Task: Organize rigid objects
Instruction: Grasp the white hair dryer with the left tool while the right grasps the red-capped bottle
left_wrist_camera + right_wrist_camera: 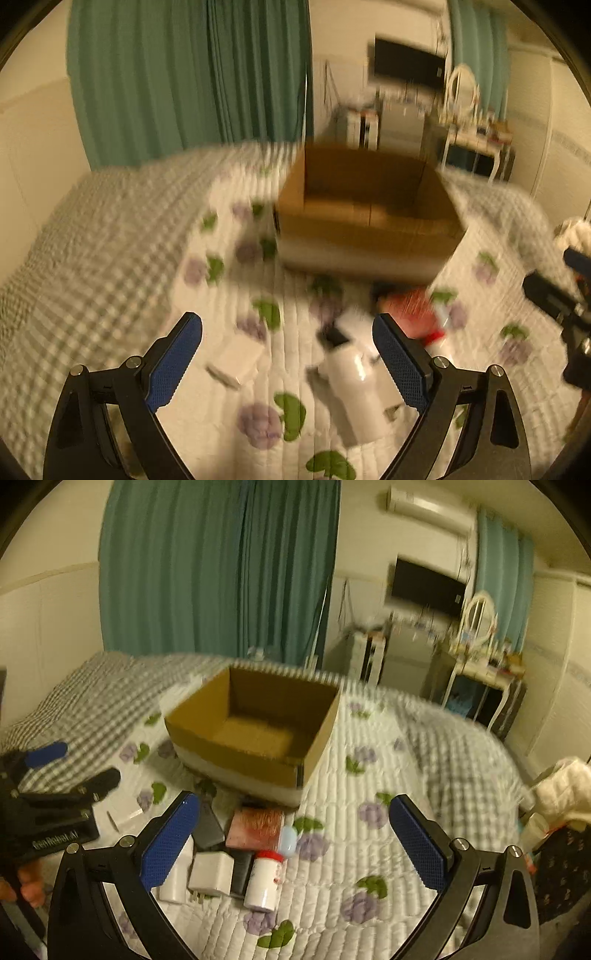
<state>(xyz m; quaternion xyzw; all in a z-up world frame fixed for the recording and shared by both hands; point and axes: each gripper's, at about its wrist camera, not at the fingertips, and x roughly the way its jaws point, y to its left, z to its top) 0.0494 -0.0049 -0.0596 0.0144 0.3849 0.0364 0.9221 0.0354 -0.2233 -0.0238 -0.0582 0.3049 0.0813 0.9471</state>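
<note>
Small rigid items (240, 860) heaped on the bed's floral quilt (369, 849) before an empty cardboard box (255, 734), low-left between right tongs (295, 845), nearer than left tongs (288, 362), both spread wide, holding nothing.

cardboard box (255, 731): open, upright | white bottle (263, 880), charger (211, 873): apparently loose, in front

A matt brown cardboard box (255, 734) sits on a quilted cloth bedspread (369, 849) printed with flowers. A glossy white plastic bottle (263, 880) lies nearby. Textured blue pads (166, 845) line the matt black plastic gripper fingers.
</note>
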